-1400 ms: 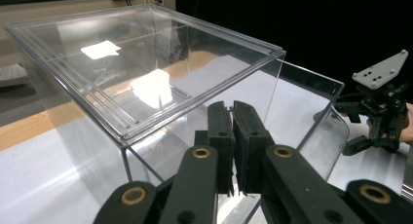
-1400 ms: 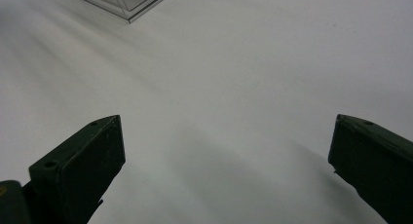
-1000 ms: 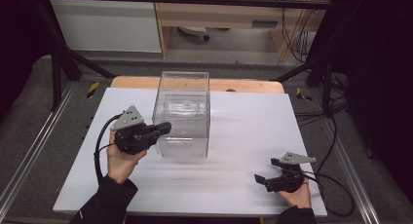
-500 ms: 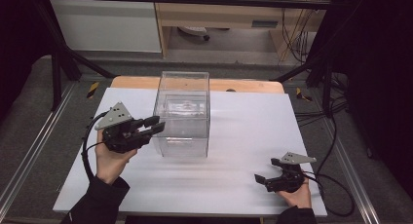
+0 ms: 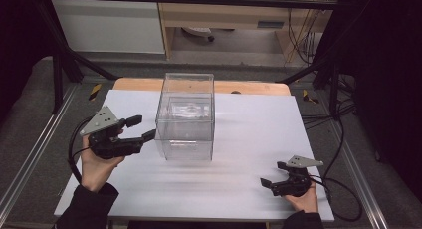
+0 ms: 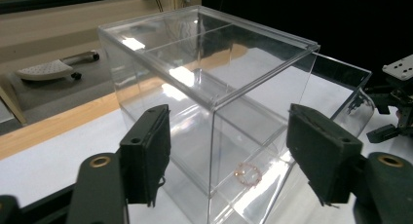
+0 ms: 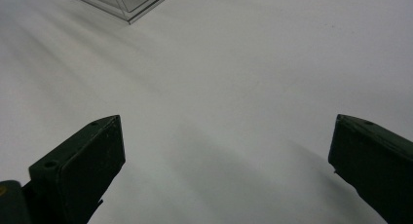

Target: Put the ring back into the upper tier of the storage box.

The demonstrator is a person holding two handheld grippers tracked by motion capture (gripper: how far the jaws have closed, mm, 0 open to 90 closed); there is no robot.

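Unlabelled clear box (image 5: 185, 117) beside left gripper (image 5: 141, 129).

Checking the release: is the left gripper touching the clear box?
Apart. In the high view the left gripper sits beside the clear box with white table visible between; its jaws have just been opening, nothing between them.

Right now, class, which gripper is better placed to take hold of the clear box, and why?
Left. The left gripper is open right beside the clear box, jaws pointing at it. The right gripper rests open at the table's near edge, well away from it.
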